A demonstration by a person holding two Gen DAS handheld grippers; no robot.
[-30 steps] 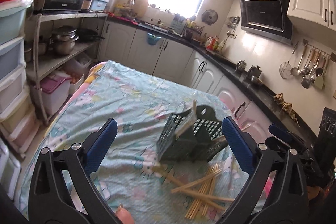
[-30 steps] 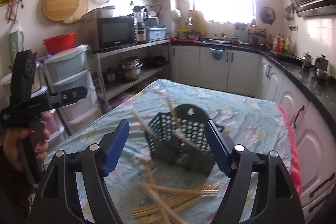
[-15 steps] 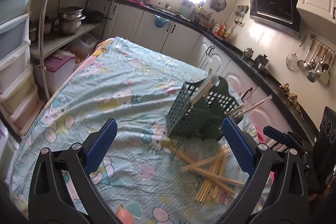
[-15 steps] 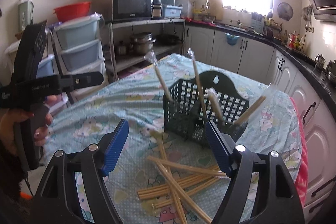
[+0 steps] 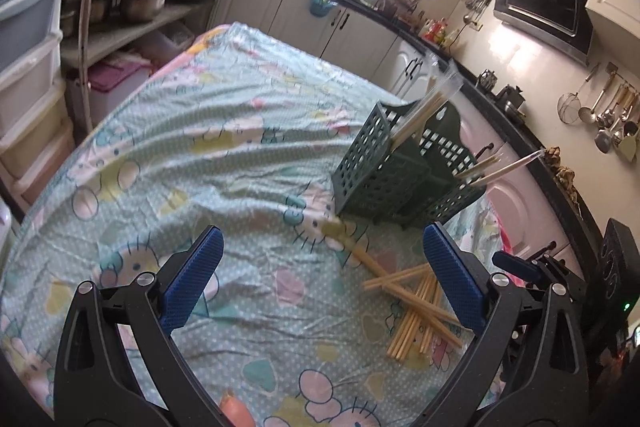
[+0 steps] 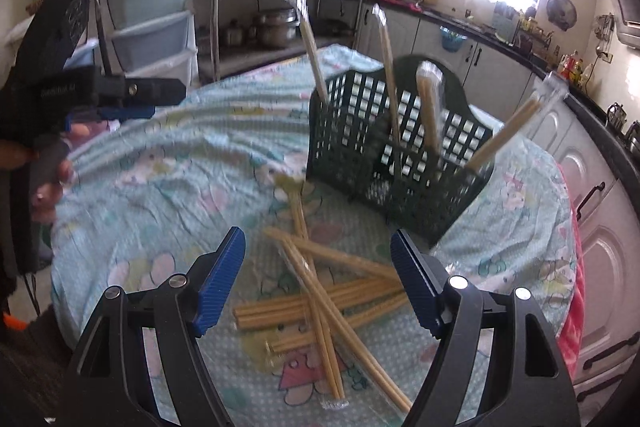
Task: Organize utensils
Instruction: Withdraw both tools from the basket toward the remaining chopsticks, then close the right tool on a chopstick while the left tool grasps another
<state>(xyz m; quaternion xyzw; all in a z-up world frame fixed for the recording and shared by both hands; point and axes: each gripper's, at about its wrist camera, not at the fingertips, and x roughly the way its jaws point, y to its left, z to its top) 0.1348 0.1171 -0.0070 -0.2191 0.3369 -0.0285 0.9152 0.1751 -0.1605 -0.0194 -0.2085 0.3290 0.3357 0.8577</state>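
Table w/ cartoon-print cloth [image 5: 208, 155]. Green basket [image 6: 384, 163] stands upright near far right edge, 4 wrapped chopstick packs [image 6: 386, 67] leaning inside. Loose chopsticks [image 6: 320, 299] lie crossed just in front. Right gripper [image 6: 318, 279] over pile, jaws spread, empty. Left gripper [image 5: 320, 275] spread, empty.

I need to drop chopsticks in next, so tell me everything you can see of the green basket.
The basket is dark green plastic with grid-perforated walls and a taller arched back panel bearing a hanging hole. Inner dividers split it into compartments. It stands upright on the patterned tablecloth, beyond the loose pile of wrapped chopsticks. Several wrapped chopstick pairs already lean inside it, sticking above the rim. Neither hand-held gripper touches it.
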